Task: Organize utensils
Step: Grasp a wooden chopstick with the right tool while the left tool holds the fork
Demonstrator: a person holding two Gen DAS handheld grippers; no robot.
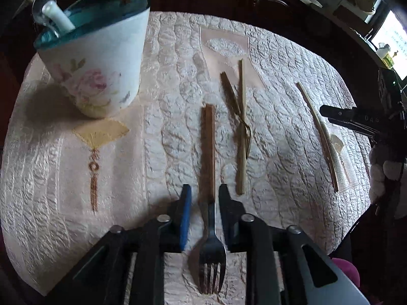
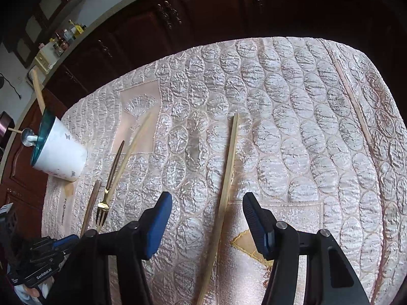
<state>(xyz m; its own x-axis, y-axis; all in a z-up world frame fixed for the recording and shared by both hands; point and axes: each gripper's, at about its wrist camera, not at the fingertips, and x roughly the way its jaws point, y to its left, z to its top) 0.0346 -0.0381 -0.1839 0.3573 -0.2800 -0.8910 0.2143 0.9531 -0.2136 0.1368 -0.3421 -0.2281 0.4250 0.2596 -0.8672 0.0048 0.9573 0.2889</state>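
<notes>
A wood-handled fork [image 1: 211, 203] lies on the quilted pink tablecloth [image 1: 152, 139] at the lower centre of the left wrist view, tines toward the camera, its neck between the parted fingers of the left gripper [image 1: 202, 195]. The jaws stand narrowly apart on either side of it and do not appear to be pressing it yet. The right gripper [image 2: 207, 209], seen low in its own view, is spread wide around a pale bamboo chopstick [image 2: 223, 193] that runs up the middle of the cloth, and it holds nothing.

The fork looks stiff and fairly light, with a smooth steel head that could slip; the squared wooden handle just above the neck seems the surer place to pinch. The chopsticks appear light, rigid and thin, likely to roll or pivot if taken near an end, so a hold close to the middle seems wiser.

Counted on the cloth: two forks, the second a small gold-tined fork [image 2: 108, 190] left of centre in the right wrist view; and three loose chopsticks, one crossing that small fork [image 2: 132, 150], one between the right jaws, one along the far right edge [image 2: 356, 106]. One floral ceramic cup [image 1: 99, 61] with a teal rim stands at the upper left of the left view, already holding a white-handled utensil [image 1: 57, 17] and some sticks, their number unclear.
</notes>
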